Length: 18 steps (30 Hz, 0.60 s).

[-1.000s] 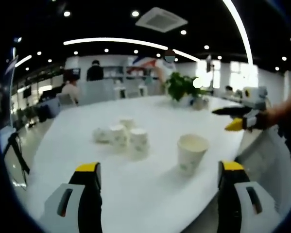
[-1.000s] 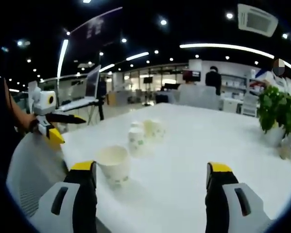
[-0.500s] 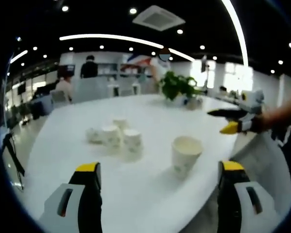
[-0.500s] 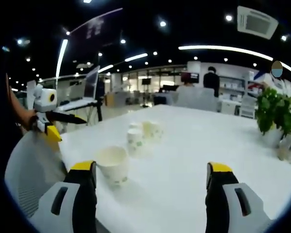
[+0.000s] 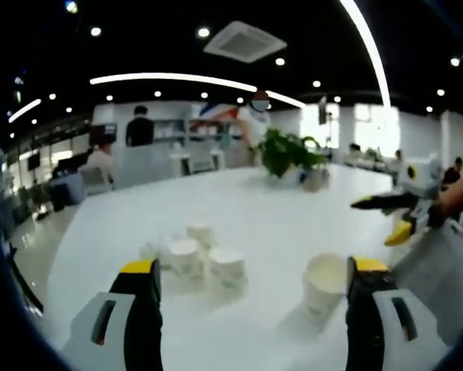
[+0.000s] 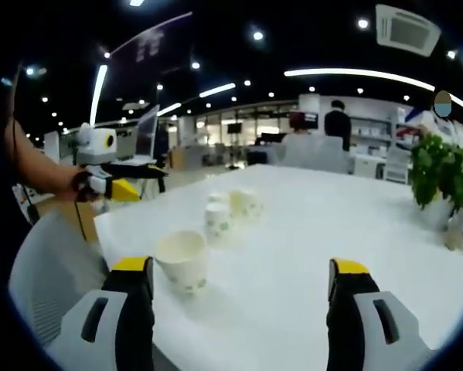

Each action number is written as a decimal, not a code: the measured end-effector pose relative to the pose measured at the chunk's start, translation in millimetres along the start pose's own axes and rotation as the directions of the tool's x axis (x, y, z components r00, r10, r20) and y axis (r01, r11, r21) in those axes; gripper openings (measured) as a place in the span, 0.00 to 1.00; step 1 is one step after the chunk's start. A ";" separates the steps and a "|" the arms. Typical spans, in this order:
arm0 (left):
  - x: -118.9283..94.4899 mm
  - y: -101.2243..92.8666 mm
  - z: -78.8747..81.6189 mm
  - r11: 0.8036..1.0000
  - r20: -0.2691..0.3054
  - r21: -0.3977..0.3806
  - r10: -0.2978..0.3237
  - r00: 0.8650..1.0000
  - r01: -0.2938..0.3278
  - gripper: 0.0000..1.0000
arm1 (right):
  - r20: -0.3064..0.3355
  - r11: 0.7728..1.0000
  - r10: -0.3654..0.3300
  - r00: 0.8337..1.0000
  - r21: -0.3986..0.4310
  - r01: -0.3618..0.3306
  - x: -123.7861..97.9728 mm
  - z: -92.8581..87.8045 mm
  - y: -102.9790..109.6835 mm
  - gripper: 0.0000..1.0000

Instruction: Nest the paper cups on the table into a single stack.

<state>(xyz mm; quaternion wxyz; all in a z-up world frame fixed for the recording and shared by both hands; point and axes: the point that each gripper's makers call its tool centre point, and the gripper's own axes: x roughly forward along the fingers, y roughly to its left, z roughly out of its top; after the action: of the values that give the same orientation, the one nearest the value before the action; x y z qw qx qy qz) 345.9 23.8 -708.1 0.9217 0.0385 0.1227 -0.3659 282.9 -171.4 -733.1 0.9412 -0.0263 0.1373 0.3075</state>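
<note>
In the left gripper view, a lone upright paper cup (image 5: pixel 325 284) stands on the white table (image 5: pixel 254 201) just left of my right jaw. A cluster of several cups (image 5: pixel 200 259) sits further left, one lying on its side. My left gripper (image 5: pixel 250 272) is open, held above the table short of the cups. The right gripper view shows the lone cup (image 6: pixel 182 260) beside the left jaw and the cluster (image 6: pixel 229 210) beyond it. My right gripper (image 6: pixel 240 272) is open and holds nothing. Each gripper appears at the other view's edge.
A potted plant (image 6: pixel 441 176) stands on the far part of the table, with small items beside it. A grey chair back (image 6: pixel 49 270) sits at the table edge near me. People and desks fill the office background.
The left gripper has moved in over the table and turned, so the cups sit lower and nearer in its view. The right gripper has barely moved.
</note>
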 end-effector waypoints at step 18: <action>35.8 13.8 -2.3 1.000 -0.035 -0.005 -0.005 0.999 0.005 0.98 | 0.010 1.000 0.007 1.000 -0.007 -0.007 0.9 1.9 -0.8 0.92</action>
<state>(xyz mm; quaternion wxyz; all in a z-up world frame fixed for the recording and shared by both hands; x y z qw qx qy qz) 380.1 10.4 -719.6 0.9187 0.0423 0.1397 -0.3670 284.6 -171.2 -731.5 0.9407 -0.0278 0.1317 0.3115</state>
